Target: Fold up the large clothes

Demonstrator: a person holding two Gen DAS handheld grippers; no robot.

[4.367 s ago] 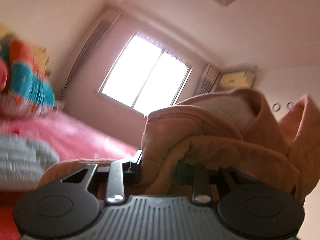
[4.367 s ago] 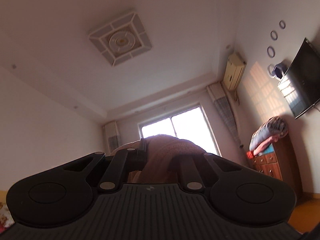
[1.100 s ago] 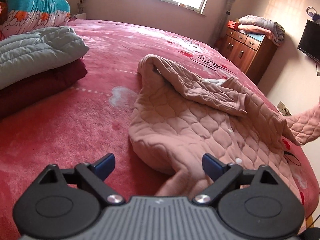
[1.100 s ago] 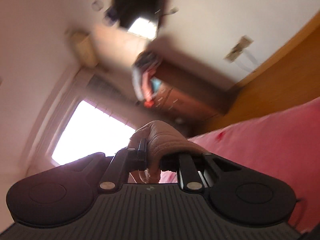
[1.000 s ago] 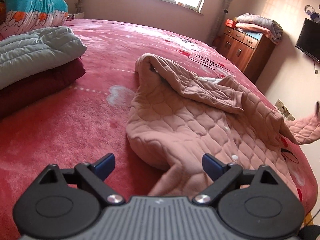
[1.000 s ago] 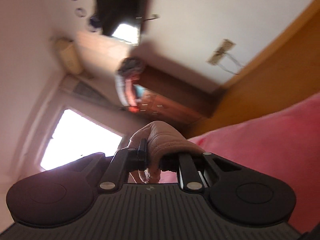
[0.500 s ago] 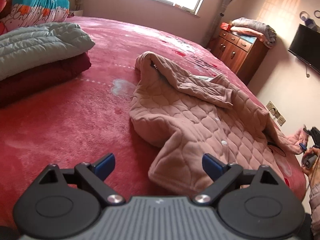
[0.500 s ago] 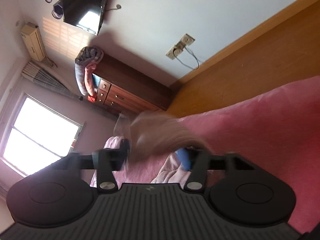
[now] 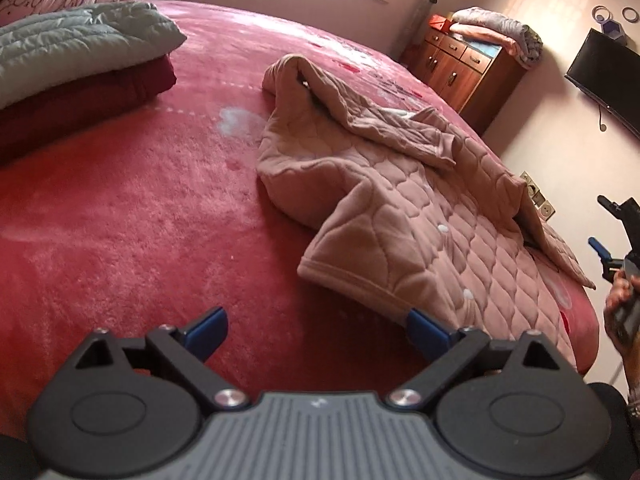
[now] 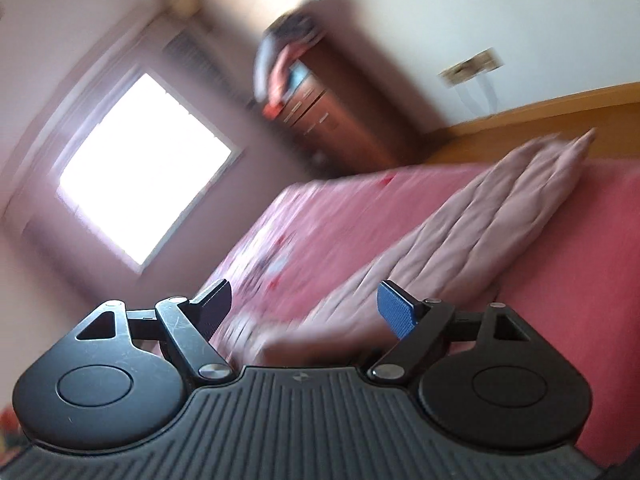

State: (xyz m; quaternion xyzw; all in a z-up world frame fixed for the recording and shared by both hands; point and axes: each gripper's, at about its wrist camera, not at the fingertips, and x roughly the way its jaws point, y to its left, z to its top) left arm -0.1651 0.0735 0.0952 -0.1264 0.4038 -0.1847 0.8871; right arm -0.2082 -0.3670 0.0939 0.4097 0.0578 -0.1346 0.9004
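Note:
A pink quilted jacket [image 9: 400,208] with white buttons lies crumpled on the red bedspread [image 9: 140,220]. One flap is folded over its middle, and its hem points toward me. My left gripper [image 9: 316,330] hovers low over the bed just short of that hem, open and with nothing between its fingers. At the far right of the left wrist view, a hand holds my right gripper [image 9: 612,236] off the bed's edge. The right wrist view is blurred. In it my right gripper [image 10: 306,304] has its jaws opening, and the jacket [image 10: 480,232] lies free on the bed beyond them.
A folded grey quilt [image 9: 80,44] rests on a dark red blanket [image 9: 80,100] at the left. A wooden dresser [image 9: 472,68] with folded blankets on top stands past the bed. A wall TV [image 9: 604,80] and sockets [image 9: 536,196] are at the right, by the bed's edge.
My right gripper has let go of the pink cloth and opened wide, and its view has rolled. The freed jacket corner now lies on the bed. My left gripper stayed open and drew back a little.

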